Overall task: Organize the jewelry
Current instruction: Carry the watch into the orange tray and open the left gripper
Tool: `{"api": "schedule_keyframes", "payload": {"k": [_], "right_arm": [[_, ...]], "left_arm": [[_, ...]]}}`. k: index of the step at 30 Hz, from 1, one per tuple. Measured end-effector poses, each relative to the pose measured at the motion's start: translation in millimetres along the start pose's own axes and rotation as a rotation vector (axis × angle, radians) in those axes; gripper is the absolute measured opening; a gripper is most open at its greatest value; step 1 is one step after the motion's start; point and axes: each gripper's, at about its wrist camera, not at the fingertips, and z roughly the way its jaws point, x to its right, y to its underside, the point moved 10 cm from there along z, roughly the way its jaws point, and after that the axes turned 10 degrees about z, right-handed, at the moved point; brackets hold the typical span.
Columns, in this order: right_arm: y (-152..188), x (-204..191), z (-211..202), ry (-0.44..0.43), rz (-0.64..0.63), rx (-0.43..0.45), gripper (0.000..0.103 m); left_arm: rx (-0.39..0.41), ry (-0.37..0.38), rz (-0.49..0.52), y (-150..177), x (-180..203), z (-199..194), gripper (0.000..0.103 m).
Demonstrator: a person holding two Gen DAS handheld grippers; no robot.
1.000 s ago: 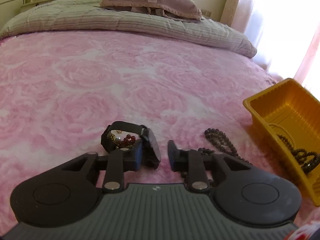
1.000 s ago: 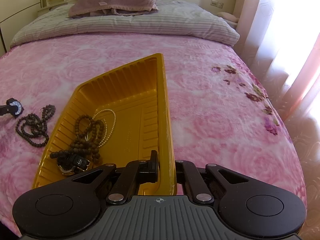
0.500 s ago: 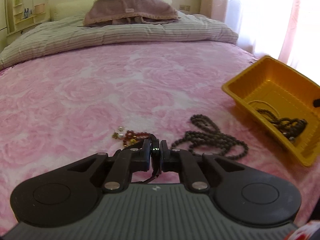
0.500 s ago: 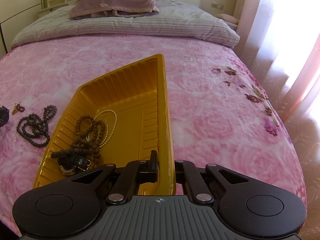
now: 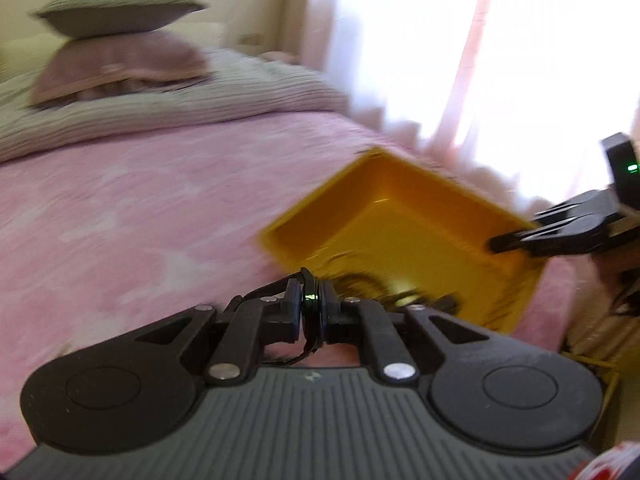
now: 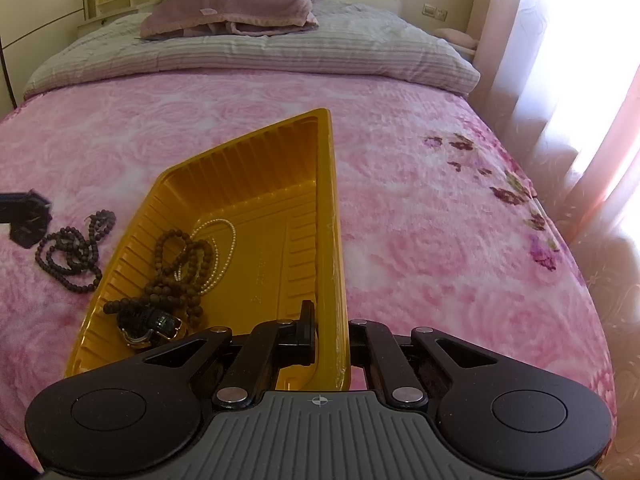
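While the right gripper [image 6: 330, 344] hasn't budged, clamped on the near right wall of the yellow tray [image 6: 256, 168] same as a second ago, the left gripper [image 5: 312, 312] has done all the moving. A second back it sat open on the pink blanket [image 6: 420, 240] around a black watch [image 5: 310, 300], next to some small red and pearl bits; now its jaws are nearly together, pinching the watch body edge-on, strap looping below. They've just been closing on it. It has also lifted and swung over toward the tray, so its view is blurry and the tray now fills the middle, where before it was off at the right edge. One dark bead string [image 6: 72, 248] lies on the blanket just left of the tray. Inside are brown beads [image 6: 180, 272], a pearl strand [image 6: 224, 248] and another watch [image 6: 152, 324].
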Motion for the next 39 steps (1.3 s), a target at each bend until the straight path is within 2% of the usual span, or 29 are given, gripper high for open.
{"api": "schedule_keyframes", "payload": {"k": [4, 10, 22, 31, 34, 39], "right_arm": [[0, -2, -1, 0.000, -0.005, 0.002, 0.006], [1, -2, -2, -0.002, -0.018, -0.010, 0.006], [5, -6, 1, 0.003, -0.124, -0.093, 0.006], [2, -9, 1, 0.013, -0.147, -0.093, 0.006], [3, -10, 2, 0.011, -0.146, -0.096, 0.006], [3, -9, 1, 0.018, -0.145, -0.091, 0.006]], "left_arm": [[0.010, 0.093, 0.035, -20, 34, 21, 0.008], [-0.012, 0.147, 0.082, -32, 61, 51, 0.008], [-0.061, 0.155, 0.111, -32, 65, 84, 0.008], [-0.066, 0.154, 0.108, -36, 69, 92, 0.009], [-0.057, 0.165, 0.090, -38, 67, 89, 0.020], [-0.037, 0.120, 0.069, -35, 47, 70, 0.020]]}}
